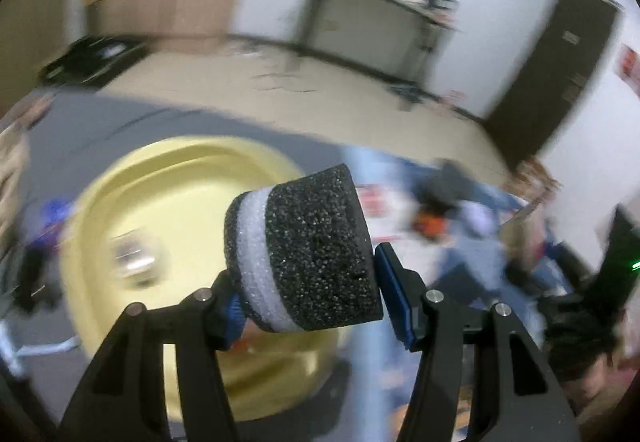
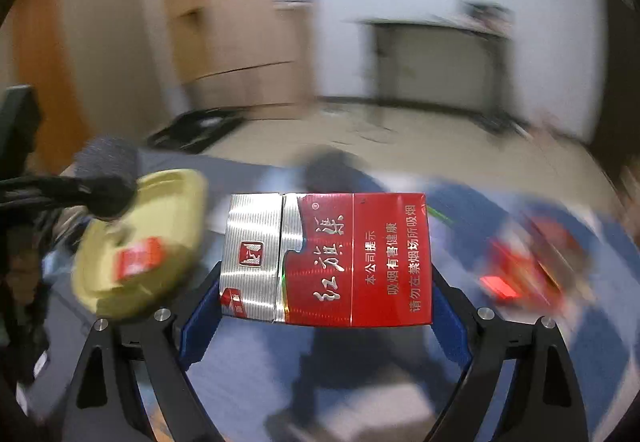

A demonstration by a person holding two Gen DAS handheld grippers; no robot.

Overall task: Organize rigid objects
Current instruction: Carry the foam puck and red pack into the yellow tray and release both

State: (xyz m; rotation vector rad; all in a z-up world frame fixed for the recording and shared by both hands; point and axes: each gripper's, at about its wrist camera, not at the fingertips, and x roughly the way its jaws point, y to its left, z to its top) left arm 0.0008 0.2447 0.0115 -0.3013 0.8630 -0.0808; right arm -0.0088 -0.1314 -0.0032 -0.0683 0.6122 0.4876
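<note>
Between right tool (image 2: 326,306) fingers: red-silver cigarette pack (image 2: 326,258), Chinese lettering.

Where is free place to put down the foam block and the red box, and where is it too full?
The yellow plate has bare room around the small shiny item in the left wrist view; the right wrist view shows a red box on it. The grey surface behind the plate looks bare. Right of the foam block, blurred clutter crowds the blue area.
</note>
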